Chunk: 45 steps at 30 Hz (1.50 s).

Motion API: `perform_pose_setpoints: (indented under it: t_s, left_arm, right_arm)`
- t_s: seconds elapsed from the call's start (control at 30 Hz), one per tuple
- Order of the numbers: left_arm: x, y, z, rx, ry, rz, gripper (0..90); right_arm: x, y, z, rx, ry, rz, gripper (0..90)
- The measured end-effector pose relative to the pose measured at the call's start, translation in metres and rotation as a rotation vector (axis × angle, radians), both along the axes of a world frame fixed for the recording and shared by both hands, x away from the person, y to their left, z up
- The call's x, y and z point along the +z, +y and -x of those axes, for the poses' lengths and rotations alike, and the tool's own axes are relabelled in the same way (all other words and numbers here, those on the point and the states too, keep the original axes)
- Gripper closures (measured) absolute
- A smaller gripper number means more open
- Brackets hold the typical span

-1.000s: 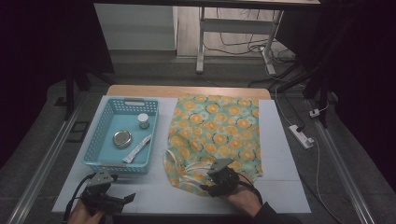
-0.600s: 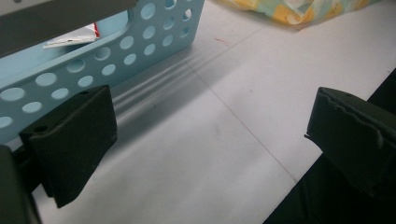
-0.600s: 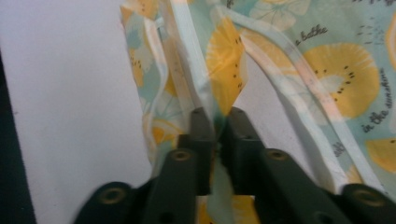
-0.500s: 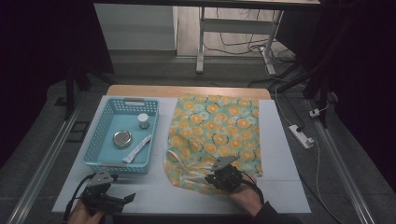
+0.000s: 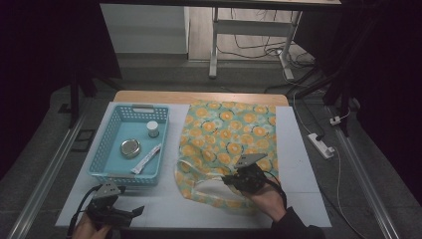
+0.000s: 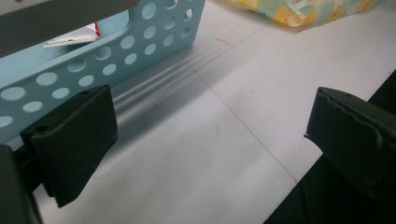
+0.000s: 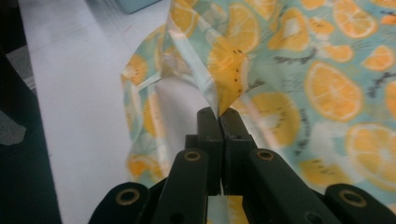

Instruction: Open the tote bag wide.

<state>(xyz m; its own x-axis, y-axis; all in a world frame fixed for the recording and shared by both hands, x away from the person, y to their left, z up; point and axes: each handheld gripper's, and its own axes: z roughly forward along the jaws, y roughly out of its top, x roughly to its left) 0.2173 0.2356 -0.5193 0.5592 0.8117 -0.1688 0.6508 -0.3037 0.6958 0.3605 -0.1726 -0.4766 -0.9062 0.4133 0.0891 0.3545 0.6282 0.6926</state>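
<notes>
Only lemon-slice print on bag [image 7: 280, 70]; right gripper [image 7: 218, 116] pinches its rim.

Dim room beyond the white table [image 5: 303, 149]: grey floor [image 5: 45, 149], metal desk legs [image 5: 215, 45], white power strip [image 5: 322, 145].

White table [image 5: 298, 149] — blue basket [image 5: 112, 134], seemingly flat orange-print bag [image 5: 234, 129].

A dim lab or recording room, white-topped desk [image 5: 303, 149] on a dark floor, metal floor rails [image 5: 45, 184], loose cables and a power strip [image 5: 321, 145], bare metal table frame [image 5: 215, 45] behind.
</notes>
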Motion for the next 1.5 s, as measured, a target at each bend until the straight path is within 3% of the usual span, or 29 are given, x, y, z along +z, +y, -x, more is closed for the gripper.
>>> perform_pose_setpoints:
  t_s: [0.17,0.6,1.2,1.5]
  left_arm:
    - [0.000,0.000,0.000,0.002,-0.001,0.001,2.3]
    - [0.000,0.001,0.000,0.002,-0.004,0.005,2.5]
    - [0.000,0.003,0.000,0.004,-0.003,0.020,2.7]
    - [0.000,0.003,0.000,0.004,-0.002,0.023,2.8]
  right_arm:
    - [0.008,-0.004,-0.021,-0.031,-0.015,-0.014,89.6]
    - [0.017,-0.004,-0.055,-0.071,-0.034,-0.028,89.6]
    - [0.022,0.006,-0.112,-0.132,-0.074,-0.033,89.7]
    - [0.015,0.007,-0.139,-0.164,-0.094,-0.016,89.8]
